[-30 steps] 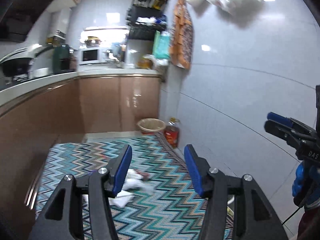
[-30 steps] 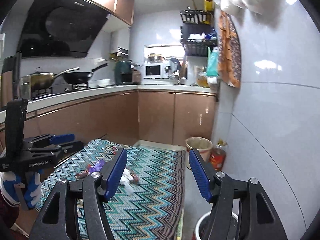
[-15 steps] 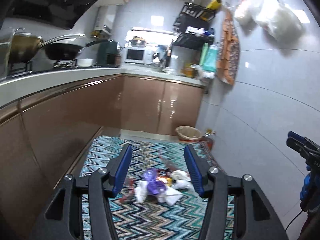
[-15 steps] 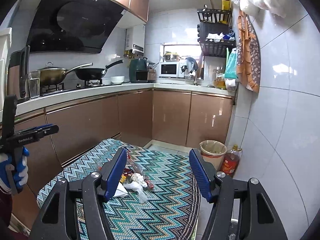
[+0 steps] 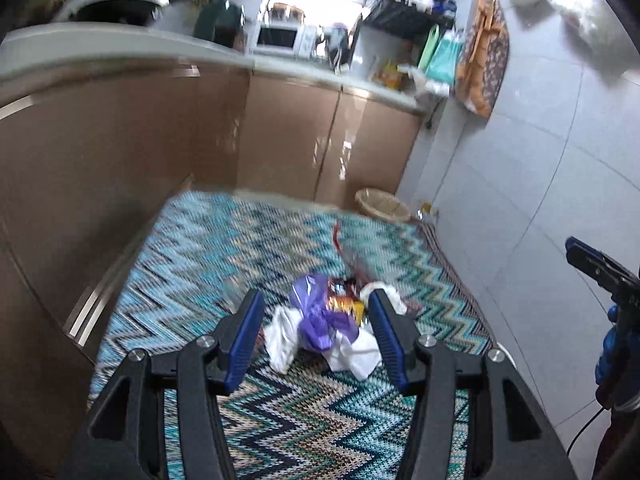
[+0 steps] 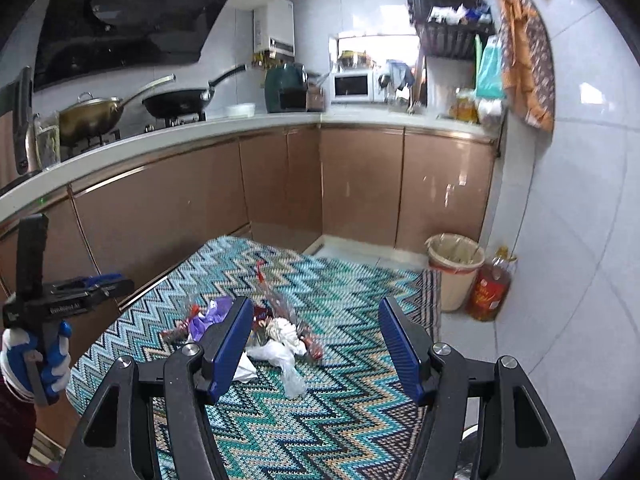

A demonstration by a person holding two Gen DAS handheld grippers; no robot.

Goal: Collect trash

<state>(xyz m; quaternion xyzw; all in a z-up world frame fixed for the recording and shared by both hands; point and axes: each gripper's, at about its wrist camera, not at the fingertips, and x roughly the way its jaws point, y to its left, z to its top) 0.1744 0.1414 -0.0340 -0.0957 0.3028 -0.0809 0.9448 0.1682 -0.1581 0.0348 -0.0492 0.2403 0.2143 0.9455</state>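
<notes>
Open left gripper (image 5: 316, 334) above trash pile (image 5: 328, 324) on rug (image 5: 208, 264)

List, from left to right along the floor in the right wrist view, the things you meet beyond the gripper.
Purple bag → white crumpled tissue → lined waste bin → oil bottle.

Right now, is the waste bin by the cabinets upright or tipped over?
Upright. The waste bin stands on the floor next to the oil bottle, its lined mouth facing up. How full it is cannot be told.
</notes>
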